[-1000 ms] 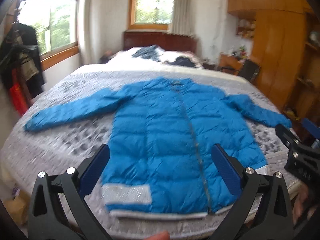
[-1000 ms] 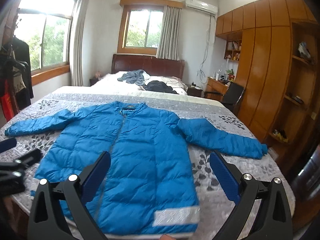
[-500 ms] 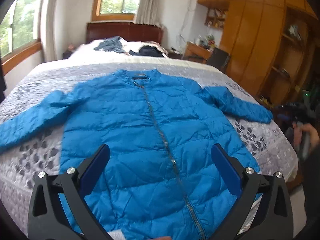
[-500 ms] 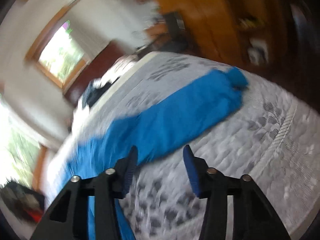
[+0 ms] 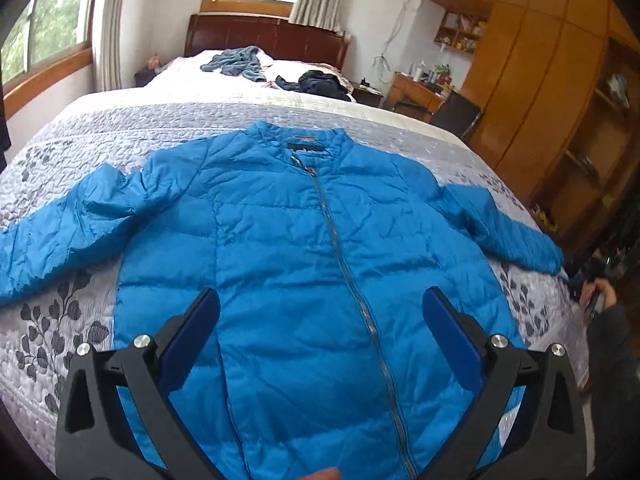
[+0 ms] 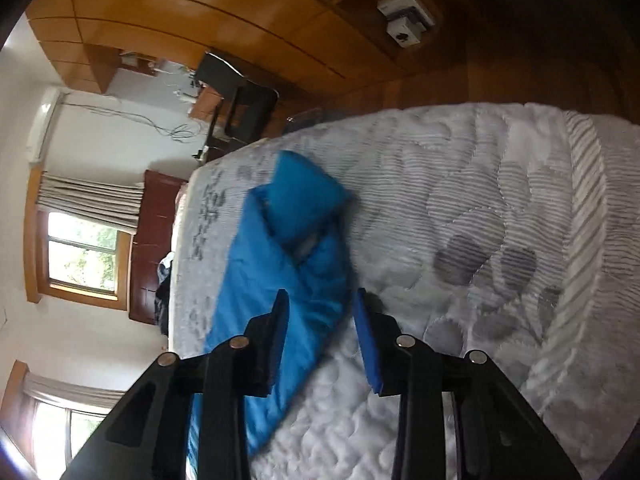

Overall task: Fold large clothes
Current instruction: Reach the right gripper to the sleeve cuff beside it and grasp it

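While the blue puffer jacket (image 5: 312, 264) lies spread flat on the bed (image 5: 120, 128), the right claw (image 6: 320, 320) has swung over its sleeve (image 6: 280, 264), partly closed but not clamped, suggesting the first fold, and the left claw (image 5: 320, 332) hovers wide apart.

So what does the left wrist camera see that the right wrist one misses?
Only the left view shows the whole blue jacket spread flat, zipped, its collar toward the headboard, with the open left gripper hanging above it. Only the right view, rolled sideways, shows the right gripper with its jaws partly open around the sleeve, whose cuff is turned back. Both show the grey quilted bedspread and wooden wardrobe.
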A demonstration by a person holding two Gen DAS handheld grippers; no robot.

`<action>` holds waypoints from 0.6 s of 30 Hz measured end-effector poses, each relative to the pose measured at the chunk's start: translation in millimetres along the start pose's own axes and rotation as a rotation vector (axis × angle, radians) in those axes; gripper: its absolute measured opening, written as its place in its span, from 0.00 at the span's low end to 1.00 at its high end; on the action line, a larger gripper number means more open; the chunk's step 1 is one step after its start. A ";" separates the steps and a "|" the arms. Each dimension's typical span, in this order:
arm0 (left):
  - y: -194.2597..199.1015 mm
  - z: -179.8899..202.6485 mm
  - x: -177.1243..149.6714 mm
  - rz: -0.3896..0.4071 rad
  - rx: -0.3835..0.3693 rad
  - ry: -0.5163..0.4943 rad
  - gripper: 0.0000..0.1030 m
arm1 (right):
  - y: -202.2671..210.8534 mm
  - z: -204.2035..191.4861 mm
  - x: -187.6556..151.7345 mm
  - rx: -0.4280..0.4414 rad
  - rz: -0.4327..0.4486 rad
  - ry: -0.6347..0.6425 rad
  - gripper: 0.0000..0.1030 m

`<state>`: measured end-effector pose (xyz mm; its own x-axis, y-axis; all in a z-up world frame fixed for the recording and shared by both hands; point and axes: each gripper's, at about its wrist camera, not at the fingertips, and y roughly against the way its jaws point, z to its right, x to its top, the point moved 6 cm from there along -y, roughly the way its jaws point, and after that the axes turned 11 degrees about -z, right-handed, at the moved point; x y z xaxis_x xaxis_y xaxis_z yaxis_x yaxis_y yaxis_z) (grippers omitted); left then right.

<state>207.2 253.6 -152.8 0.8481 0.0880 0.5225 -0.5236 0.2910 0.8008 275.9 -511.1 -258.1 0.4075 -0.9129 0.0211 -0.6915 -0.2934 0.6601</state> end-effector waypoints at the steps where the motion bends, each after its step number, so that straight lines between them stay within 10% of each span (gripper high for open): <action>1: -0.2 -2.1 3.0 0.001 -0.018 0.011 0.97 | -4.9 1.4 2.1 -0.008 0.000 0.002 0.33; 12: -10.2 -17.6 22.8 -0.012 -0.158 0.119 0.97 | -14.1 -10.0 6.7 0.103 0.047 0.006 0.35; 18: -24.6 -25.6 20.5 -0.090 -0.213 0.146 0.97 | -6.4 -49.3 0.0 0.064 0.081 0.124 0.13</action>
<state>239.5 272.6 -169.3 0.9013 0.1845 0.3919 -0.4296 0.4967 0.7542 309.7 -495.2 -225.4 0.4165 -0.8934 0.1681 -0.7602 -0.2409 0.6035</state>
